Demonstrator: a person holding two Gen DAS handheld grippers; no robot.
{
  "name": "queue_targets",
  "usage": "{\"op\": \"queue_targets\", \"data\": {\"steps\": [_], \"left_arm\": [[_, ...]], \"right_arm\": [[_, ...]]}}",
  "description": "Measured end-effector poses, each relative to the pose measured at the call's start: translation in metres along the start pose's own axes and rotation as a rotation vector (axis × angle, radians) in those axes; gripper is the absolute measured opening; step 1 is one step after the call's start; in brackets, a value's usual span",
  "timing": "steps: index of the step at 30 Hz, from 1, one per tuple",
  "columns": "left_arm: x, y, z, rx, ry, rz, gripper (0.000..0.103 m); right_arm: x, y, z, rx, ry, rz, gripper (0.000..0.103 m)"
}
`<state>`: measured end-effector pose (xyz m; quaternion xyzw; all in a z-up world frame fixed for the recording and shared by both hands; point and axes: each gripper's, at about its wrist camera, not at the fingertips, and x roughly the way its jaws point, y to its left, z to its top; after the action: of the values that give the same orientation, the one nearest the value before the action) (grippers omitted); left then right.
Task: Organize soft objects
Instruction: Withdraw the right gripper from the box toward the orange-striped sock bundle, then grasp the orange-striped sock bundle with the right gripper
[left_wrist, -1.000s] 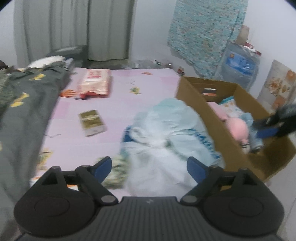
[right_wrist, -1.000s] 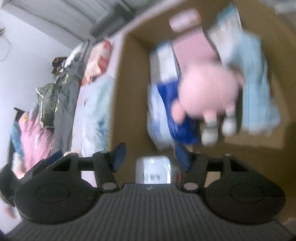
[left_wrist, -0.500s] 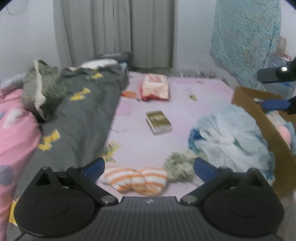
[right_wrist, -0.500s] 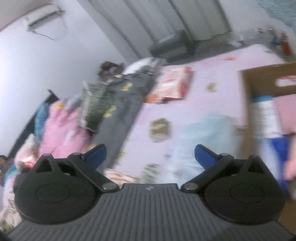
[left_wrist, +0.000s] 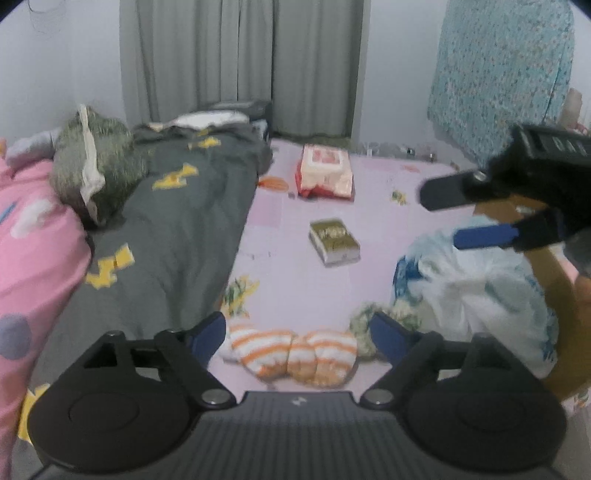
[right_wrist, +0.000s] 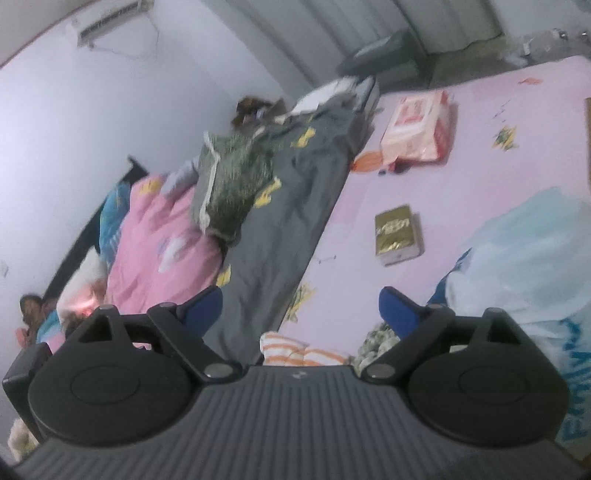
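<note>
Left wrist view showed the left hand-held gripper (left_wrist: 297, 332) empty, jaws closing, framing the orange-striped soft toy (left_wrist: 295, 354) lying on the pink bed (left_wrist: 295, 269), apparently next for collection. The right hand-held gripper (right_wrist: 301, 306) was likewise empty and closing.

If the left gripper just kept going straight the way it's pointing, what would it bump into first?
Probably the orange-striped soft thing. It lies on the pink mat right ahead of the left gripper, between its empty, closing jaws. Depth is hard to judge.
</note>
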<state>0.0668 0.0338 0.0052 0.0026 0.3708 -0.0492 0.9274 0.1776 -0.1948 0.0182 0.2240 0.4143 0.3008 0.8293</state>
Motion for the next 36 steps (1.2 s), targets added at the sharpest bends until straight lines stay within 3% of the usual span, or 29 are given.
{"op": "queue_targets", "data": {"steps": [8, 14, 16, 20, 25, 32, 36], "left_arm": [[0.031, 0.002, -0.027, -0.04, 0.131, -0.07, 0.095], [0.055, 0.006, -0.033, -0.088, 0.178, -0.108, 0.096], [0.058, 0.008, -0.034, -0.101, 0.154, -0.119, 0.092], [0.068, 0.013, -0.036, -0.132, 0.168, -0.122, 0.074], [0.073, 0.019, -0.037, -0.166, 0.182, -0.154, 0.072], [0.067, 0.03, -0.043, -0.191, 0.189, -0.15, 0.076], [0.074, 0.029, -0.042, -0.187, 0.205, -0.135, 0.075]], "right_arm": [[0.07, 0.013, -0.001, -0.041, 0.204, 0.014, 0.092], [0.124, 0.015, -0.001, -0.013, 0.369, 0.028, 0.094], [0.141, 0.016, -0.004, -0.014, 0.414, 0.04, 0.094], [0.168, 0.014, -0.009, -0.016, 0.463, 0.016, 0.092], [0.188, 0.002, -0.014, 0.013, 0.501, -0.028, 0.078], [0.183, -0.008, -0.03, 0.119, 0.588, 0.042, 0.063], [0.181, -0.008, -0.039, 0.113, 0.603, 0.033, 0.058]]}}
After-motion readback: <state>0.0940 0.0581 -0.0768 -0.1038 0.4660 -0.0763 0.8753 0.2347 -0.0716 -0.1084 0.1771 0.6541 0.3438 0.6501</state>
